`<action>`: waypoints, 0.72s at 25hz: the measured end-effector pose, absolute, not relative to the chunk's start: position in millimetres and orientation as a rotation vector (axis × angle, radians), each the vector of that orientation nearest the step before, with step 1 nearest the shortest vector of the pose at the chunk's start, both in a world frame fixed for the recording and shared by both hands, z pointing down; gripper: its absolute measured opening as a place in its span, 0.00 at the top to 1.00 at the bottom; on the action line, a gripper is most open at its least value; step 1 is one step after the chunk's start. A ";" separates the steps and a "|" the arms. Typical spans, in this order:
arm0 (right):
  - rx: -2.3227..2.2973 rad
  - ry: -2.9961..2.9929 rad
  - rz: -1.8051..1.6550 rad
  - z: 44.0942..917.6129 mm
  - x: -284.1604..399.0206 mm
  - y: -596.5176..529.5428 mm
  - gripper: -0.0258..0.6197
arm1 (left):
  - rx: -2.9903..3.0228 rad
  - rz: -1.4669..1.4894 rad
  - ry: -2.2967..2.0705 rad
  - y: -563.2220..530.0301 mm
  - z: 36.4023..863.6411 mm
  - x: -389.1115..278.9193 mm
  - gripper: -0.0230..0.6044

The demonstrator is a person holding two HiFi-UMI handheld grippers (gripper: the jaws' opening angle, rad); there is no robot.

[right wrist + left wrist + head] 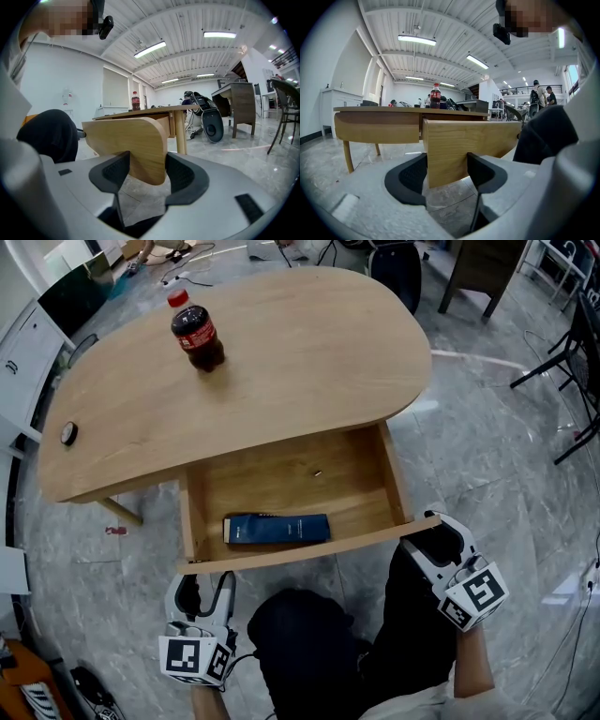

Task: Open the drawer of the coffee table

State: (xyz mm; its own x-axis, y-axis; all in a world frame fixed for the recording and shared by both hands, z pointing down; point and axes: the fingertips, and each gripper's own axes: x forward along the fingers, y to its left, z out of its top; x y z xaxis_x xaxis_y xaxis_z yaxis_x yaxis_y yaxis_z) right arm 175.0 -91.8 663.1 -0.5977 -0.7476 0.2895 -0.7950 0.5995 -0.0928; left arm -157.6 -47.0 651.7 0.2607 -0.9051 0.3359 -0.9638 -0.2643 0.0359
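I'm judging everything off the coffee table point(281, 362). Its drawer point(281, 486) is standing well out from under the top's near edge, toward me, with a dark blue box point(277, 529) lying inside. The drawer front point(319, 545) is running crosswise, its long axis parallel to that near edge. My left gripper point(206, 585) is clamping the front's left end from below, with the panel pinched between its jaws. My right gripper point(436, 538) is clamping the right end the same way. Both are sitting about equally far out from the table, so neither is leading. Any remaining pull, I'm thinking, is going straight away from the table top and square to the front, with both ends moving evenly so the drawer isn't skewing.
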 end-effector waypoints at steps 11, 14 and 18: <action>1.260 -2.588 0.334 669.6 176.9 -87.5 0.57 | 2.286 0.378 -1.725 -40.1 658.5 -154.7 0.52; 1.252 -2.572 0.332 673.6 176.5 -87.1 0.57 | 2.280 0.389 -1.716 -39.0 662.1 -154.7 0.52; 1.227 -2.548 0.336 680.0 176.9 -86.4 0.57 | 2.270 0.409 -1.700 -37.6 669.5 -154.0 0.52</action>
